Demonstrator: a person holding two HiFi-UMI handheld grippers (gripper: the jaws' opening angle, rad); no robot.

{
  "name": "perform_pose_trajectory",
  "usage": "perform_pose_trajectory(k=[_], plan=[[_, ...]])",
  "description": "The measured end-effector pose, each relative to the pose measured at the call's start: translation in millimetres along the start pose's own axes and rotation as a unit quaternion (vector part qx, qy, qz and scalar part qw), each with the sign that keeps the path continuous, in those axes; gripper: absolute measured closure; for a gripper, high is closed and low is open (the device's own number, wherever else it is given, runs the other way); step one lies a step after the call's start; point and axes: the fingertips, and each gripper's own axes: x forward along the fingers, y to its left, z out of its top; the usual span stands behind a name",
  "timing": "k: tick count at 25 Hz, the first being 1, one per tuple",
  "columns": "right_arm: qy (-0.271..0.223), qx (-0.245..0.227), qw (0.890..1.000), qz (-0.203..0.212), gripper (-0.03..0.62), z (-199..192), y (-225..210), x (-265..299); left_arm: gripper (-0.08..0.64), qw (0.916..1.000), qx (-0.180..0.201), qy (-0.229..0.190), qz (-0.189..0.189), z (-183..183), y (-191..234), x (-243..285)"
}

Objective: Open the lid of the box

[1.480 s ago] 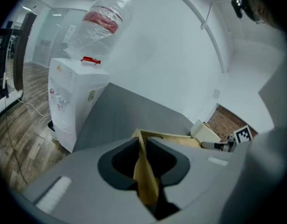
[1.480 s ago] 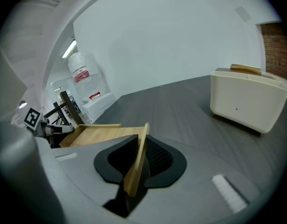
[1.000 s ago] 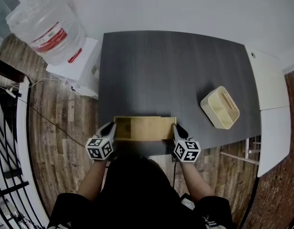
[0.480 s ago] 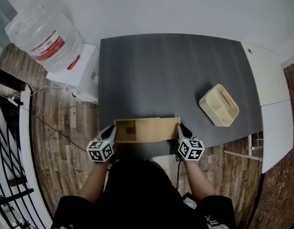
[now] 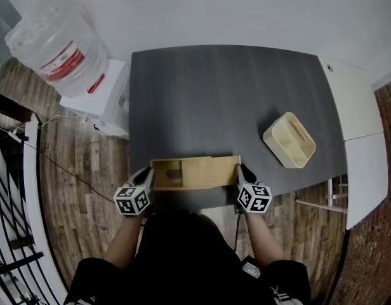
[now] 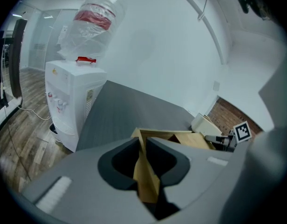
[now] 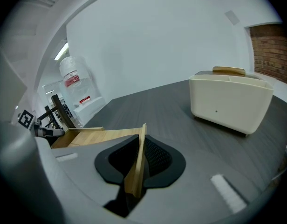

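Observation:
A light wooden box [image 5: 195, 173] with a sliding lid lies at the near edge of the dark grey table [image 5: 221, 94]. The lid [image 7: 101, 136] is pulled a little to the right, so a dark opening [image 5: 171, 172] shows at the box's left end. My left gripper [image 5: 146, 175] is shut on the box's left end wall [image 6: 146, 174]. My right gripper [image 5: 242, 172] is shut on the thin right end of the lid [image 7: 136, 171]. In the right gripper view the left gripper [image 7: 43, 130] shows beyond the open end.
A cream plastic caddy [image 5: 289, 140] stands on the table's right part, well clear of the box. A water dispenser [image 5: 62, 37] with a big bottle is off the table's left corner. A white side table [image 5: 357, 138] adjoins at right. A black railing [image 5: 5, 189] runs along the left.
The right gripper has moved slightly right with the lid's end. The box now looks longer, and the opening at its left end is a bit wider. The left gripper holds still.

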Motion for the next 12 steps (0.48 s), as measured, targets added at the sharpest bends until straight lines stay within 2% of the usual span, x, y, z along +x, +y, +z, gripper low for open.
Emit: perform_pose_trajectory(k=[3, 12], plan=[[0.003, -0.001, 1.0, -0.007, 0.551, 0, -5, -1, 0.512, 0.9999, -0.012, 0.006, 0.002, -1, 0, 1], [0.002, -0.014, 0.999, -0.041, 0.555, 4, -30, -7, 0.512, 0.9998, -0.01, 0.016, 0.01, -1, 1, 2]])
